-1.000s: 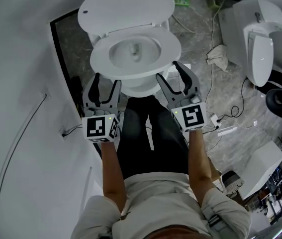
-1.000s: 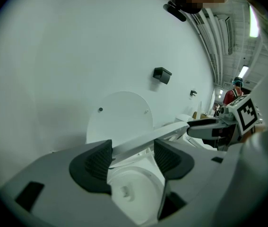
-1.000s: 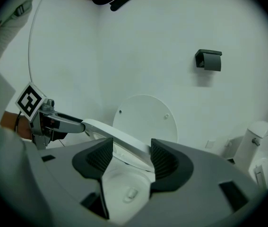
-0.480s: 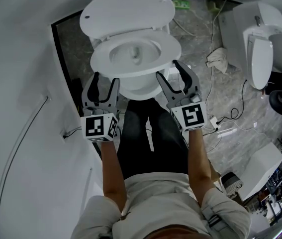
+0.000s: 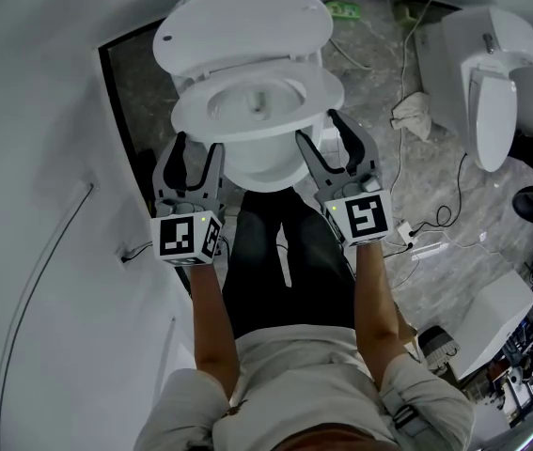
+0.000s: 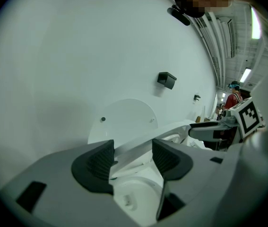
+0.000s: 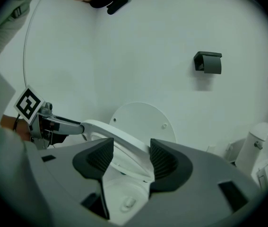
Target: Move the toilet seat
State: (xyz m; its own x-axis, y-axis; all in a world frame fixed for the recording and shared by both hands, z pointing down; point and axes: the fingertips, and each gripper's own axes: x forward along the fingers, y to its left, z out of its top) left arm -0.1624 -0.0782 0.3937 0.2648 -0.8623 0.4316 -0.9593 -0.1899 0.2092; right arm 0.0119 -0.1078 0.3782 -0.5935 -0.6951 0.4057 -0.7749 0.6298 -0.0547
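The right gripper is clamping the rim of the toilet seat, which is tilting up off the bowl. At the far left, the left gripper, its jaws having just been closing, is holding the seat's other side. The round lid is standing upright against the white wall, below a grey paper holder.

This is a bathroom mock-up inside a larger hall, not a home. A toilet stands against a bare white wall on a grey stone-look floor, with a paper holder mounted above. More toilets stand beside it. A loose cable and a rag lie on the floor. Long ceiling lights run overhead.
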